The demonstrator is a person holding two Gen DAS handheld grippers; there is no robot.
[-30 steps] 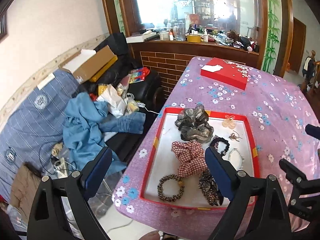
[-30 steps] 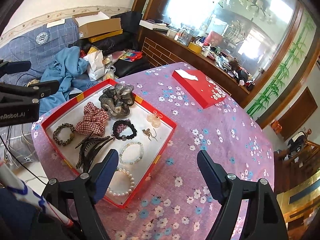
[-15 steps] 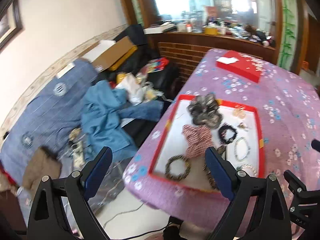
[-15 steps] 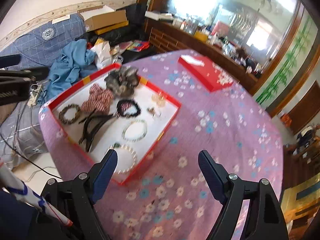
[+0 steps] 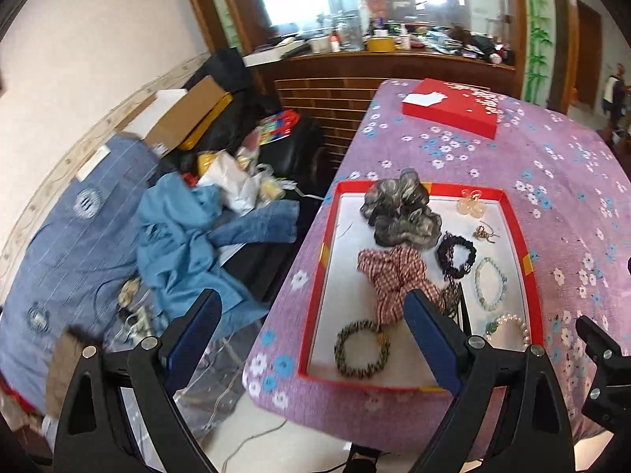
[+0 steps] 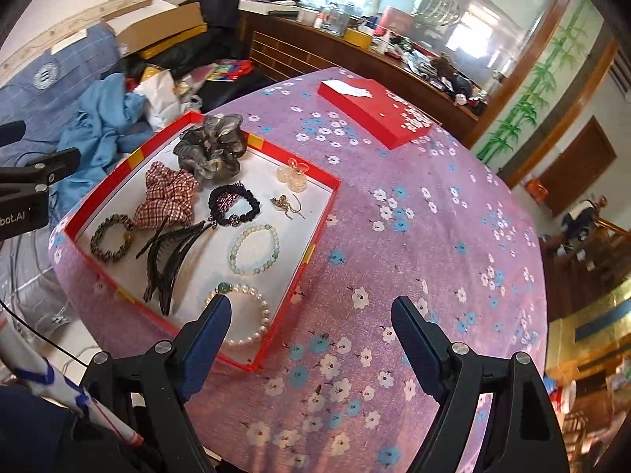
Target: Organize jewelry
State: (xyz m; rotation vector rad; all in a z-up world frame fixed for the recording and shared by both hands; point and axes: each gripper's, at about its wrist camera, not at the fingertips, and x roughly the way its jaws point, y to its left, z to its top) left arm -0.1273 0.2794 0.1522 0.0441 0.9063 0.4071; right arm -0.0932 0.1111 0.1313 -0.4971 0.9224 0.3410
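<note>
A red tray (image 6: 321, 213) (image 5: 517, 236) with a white floor sits on the purple flowered table. In it lie a grey scrunchie (image 6: 211, 149) (image 5: 402, 213), a plaid scrunchie (image 6: 167, 193) (image 5: 394, 276), a black beaded band (image 6: 221, 197), a pale bead bracelet (image 6: 232, 252), a pearl bracelet (image 6: 266, 311), a brown bead bracelet (image 6: 94, 242) (image 5: 341, 349), black hair clips (image 6: 165, 260), a clear claw clip (image 6: 292, 173) and a gold brooch (image 6: 282, 202). My left gripper (image 5: 311, 307) hangs open over the table's left edge beside the tray. My right gripper (image 6: 311, 311) is open above the tray's near right corner. Neither holds anything.
A shut red box (image 6: 374, 112) (image 5: 449, 110) lies at the far end of the table. Left of the table is a sofa piled with blue clothes (image 5: 185, 244), bags and a cardboard box (image 5: 185, 118). A wooden counter (image 6: 315, 47) stands behind.
The left gripper drew back from the table, then came in close to the tray again. The right view tilted a little. Both grippers stayed open and the jewelry did not move.
</note>
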